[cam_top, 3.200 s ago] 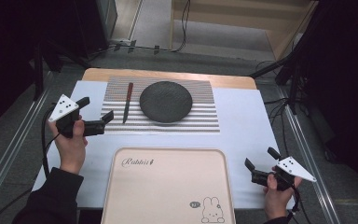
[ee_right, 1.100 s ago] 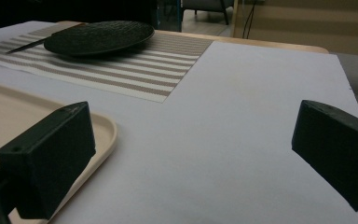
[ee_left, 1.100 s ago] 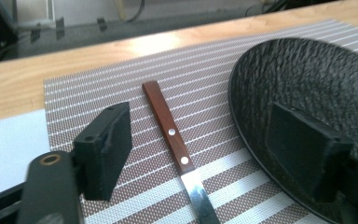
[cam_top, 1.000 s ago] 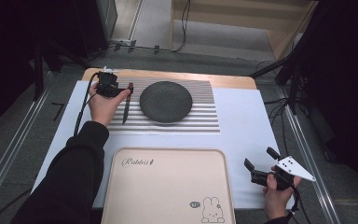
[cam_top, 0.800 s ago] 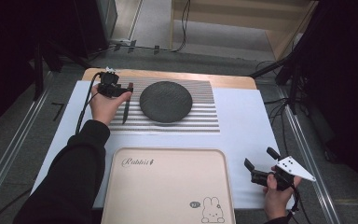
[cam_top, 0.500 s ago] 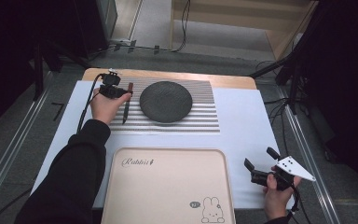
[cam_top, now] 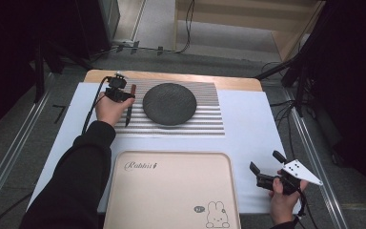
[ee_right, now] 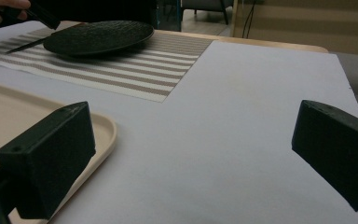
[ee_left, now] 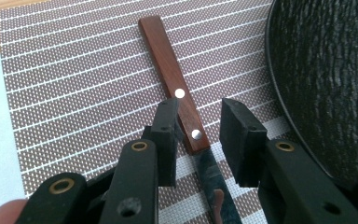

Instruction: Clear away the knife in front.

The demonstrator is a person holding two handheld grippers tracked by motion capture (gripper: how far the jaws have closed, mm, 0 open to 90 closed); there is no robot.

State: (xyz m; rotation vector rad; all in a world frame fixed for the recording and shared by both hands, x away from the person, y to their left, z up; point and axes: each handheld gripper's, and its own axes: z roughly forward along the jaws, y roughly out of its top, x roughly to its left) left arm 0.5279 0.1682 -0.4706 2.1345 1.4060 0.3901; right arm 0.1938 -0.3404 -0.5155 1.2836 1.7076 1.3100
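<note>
A knife (cam_top: 129, 107) with a red-brown wooden handle (ee_left: 168, 70) lies on the striped placemat (cam_top: 209, 124), just left of a black textured plate (cam_top: 169, 103). My left gripper (cam_top: 126, 97) is down over the knife. In the left gripper view it (ee_left: 198, 119) stands open, jaws on either side of the handle's riveted end where the blade begins, the left jaw close against the wood. My right gripper (cam_top: 266, 162) hovers open over the white sheet at the front right, nothing between its fingers (ee_right: 51, 154).
A beige rabbit-print tray (cam_top: 171, 191) lies at the front centre, its rim (ee_right: 107, 128) close to the right gripper's left jaw. The plate's edge (ee_left: 326, 74) is right beside the left gripper. The white sheet (cam_top: 252, 124) covers the table; a wooden strip runs along the far edge.
The left hand has reached from the table's left side to the knife and lowered its gripper over the handle. In the last second it only shifted slightly. The right gripper stayed put.
</note>
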